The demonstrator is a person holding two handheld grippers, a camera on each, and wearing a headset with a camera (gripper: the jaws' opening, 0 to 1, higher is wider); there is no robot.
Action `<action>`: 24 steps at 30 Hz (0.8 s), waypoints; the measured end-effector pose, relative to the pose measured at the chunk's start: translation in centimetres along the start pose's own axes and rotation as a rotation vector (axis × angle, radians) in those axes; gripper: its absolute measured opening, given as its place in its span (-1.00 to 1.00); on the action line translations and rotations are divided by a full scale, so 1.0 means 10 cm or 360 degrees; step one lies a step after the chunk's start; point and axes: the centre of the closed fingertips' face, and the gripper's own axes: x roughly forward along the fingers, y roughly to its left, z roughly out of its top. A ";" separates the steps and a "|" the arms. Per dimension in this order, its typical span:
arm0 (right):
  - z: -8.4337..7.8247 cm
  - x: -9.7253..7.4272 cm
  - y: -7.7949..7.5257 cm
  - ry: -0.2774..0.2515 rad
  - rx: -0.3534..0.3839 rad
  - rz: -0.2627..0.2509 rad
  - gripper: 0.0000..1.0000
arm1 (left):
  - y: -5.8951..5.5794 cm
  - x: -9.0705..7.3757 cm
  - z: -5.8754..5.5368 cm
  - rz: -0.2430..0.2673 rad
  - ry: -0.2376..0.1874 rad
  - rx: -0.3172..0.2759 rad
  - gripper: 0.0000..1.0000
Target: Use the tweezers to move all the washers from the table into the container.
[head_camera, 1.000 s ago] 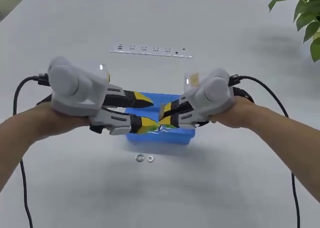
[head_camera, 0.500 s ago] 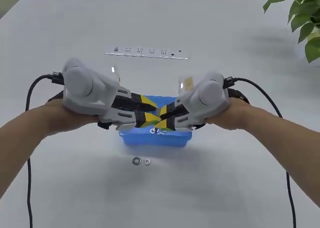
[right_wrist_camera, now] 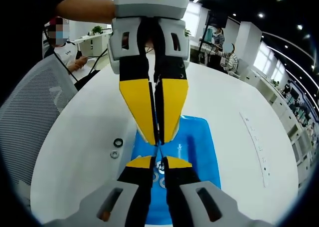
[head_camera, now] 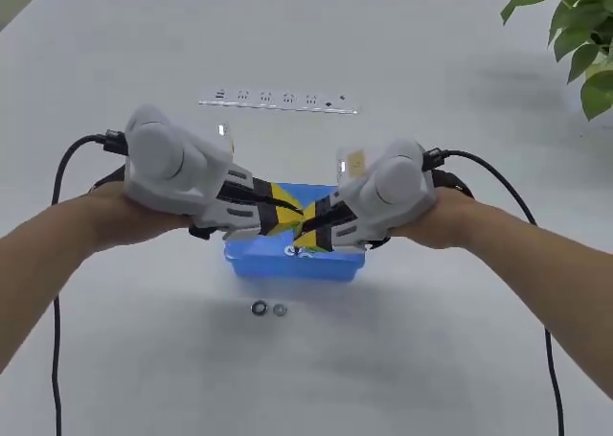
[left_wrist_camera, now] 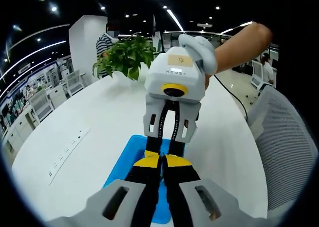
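Observation:
My two grippers meet tip to tip above the blue container. The left gripper is shut, and so is the right gripper. In the right gripper view the thin tweezers run between the left gripper's yellow jaws down to my right gripper. Both seem closed on the tweezers. Two washers lie on the table just in front of the container, also seen as washers left of it. A few washers lie inside the container. My left gripper faces the right gripper's body.
A white power strip lies on the table beyond the container. A green plant stands at the far right corner. Black cables trail from both grippers. People sit at desks in the background.
The left gripper's jaws, apart one second ago, have shut. It has moved right until its tips meet the right gripper's over the container.

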 end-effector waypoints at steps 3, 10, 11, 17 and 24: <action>0.00 0.00 0.00 0.0012 -0.0017 -0.0002 -0.81 | 0.00 0.00 0.00 0.0001 0.0011 0.0022 -0.89; 0.00 0.00 0.01 0.0011 0.0003 0.0000 -0.79 | -0.01 -0.01 0.01 -0.0012 0.0024 0.0070 -0.90; 0.00 0.00 0.01 0.0012 0.0004 -0.0002 -0.79 | -0.01 -0.01 0.02 -0.0013 0.0023 0.0074 -0.90; 0.00 -0.06 -0.01 0.0013 0.0055 -0.0033 -0.72 | -0.02 -0.05 0.08 -0.0015 0.0023 0.0087 -0.90; 0.02 -0.15 -0.04 0.0004 0.0092 -0.0076 -0.62 | 0.02 -0.10 0.14 0.0001 0.0025 0.0097 -0.90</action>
